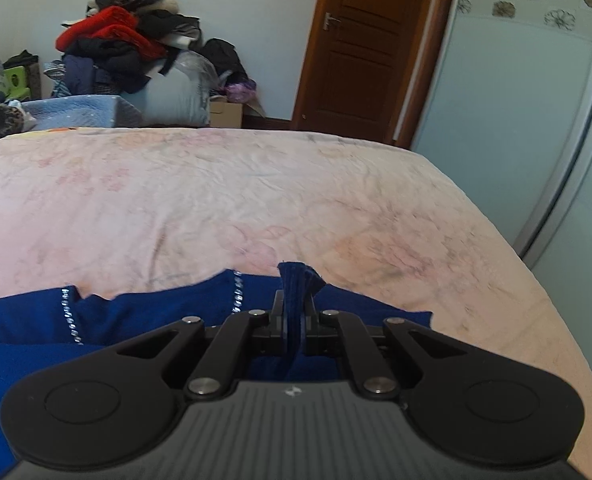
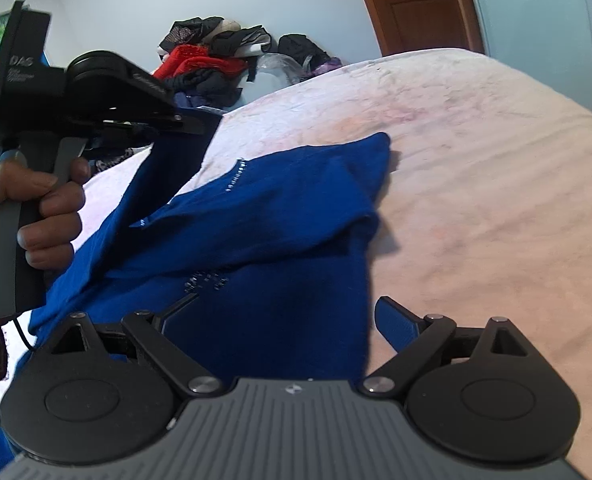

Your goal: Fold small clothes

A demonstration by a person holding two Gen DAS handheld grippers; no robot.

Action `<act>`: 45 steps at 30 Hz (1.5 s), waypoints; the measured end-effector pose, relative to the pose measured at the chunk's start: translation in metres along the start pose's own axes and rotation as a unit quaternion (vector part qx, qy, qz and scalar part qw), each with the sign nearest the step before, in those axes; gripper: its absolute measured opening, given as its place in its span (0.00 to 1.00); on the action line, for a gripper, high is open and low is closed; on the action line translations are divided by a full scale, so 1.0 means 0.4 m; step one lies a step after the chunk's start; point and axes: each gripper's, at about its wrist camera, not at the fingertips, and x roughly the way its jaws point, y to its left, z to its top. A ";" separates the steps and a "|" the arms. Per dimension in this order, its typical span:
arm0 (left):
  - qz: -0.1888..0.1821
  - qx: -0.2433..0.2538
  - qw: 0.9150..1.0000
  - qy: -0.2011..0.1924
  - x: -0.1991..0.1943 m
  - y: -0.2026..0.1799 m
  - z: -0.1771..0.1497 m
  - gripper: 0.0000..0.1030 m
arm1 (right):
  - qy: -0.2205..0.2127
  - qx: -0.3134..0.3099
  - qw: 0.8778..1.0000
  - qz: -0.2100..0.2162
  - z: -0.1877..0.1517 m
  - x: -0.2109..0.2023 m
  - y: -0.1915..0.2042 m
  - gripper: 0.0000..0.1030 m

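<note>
A small blue garment point(image 2: 288, 220) with lines of silver studs lies partly folded on the pink bed sheet point(image 2: 476, 180). My left gripper point(image 1: 294, 300) is shut on a ribbed edge of the blue garment point(image 1: 144, 320) and holds it lifted above the bed; it also shows in the right wrist view point(image 2: 192, 124) with cloth hanging from it. My right gripper point(image 2: 280, 316) is open, its jaws wide apart over the near part of the garment. Its blue-padded right fingertip point(image 2: 396, 322) is over the sheet; its left finger is partly hidden by cloth.
The pink bed sheet point(image 1: 256, 192) stretches ahead, with its edge to the right. A pile of clothes point(image 1: 124, 40) stands beyond the bed against the wall. A brown door point(image 1: 368, 48) and a pale wardrobe point(image 1: 536, 100) are to the right.
</note>
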 end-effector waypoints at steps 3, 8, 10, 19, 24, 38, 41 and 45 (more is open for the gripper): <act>-0.009 0.012 1.000 0.008 0.011 -0.029 -0.010 0.05 | -0.005 0.009 1.000 -0.008 -0.003 -0.014 -0.023 0.92; -0.017 0.027 0.999 0.017 0.030 -0.071 -0.027 0.05 | -0.011 0.024 0.999 -0.020 -0.008 -0.034 -0.062 0.92; -0.022 0.031 0.999 0.023 0.036 -0.086 -0.034 0.05 | -0.013 0.029 0.999 -0.024 -0.010 -0.040 -0.075 0.92; -0.044 0.046 0.997 0.043 0.059 -0.142 -0.076 0.05 | -0.017 0.030 0.999 -0.036 -0.020 -0.061 -0.094 0.92; -0.060 0.059 0.994 0.065 0.081 -0.171 -0.109 0.05 | -0.018 0.031 0.998 -0.046 -0.028 -0.076 -0.109 0.93; -0.094 0.068 0.990 0.082 0.065 -0.174 -0.141 0.88 | -0.022 0.042 0.997 -0.060 -0.046 -0.117 -0.139 0.94; -0.096 0.095 0.987 0.083 0.048 -0.174 -0.125 0.88 | -0.022 0.039 0.997 -0.060 -0.044 -0.120 -0.136 0.94; -0.049 0.162 0.985 0.022 -0.006 -0.091 -0.084 0.88 | -0.035 0.050 0.997 -0.041 -0.010 -0.115 -0.143 0.94</act>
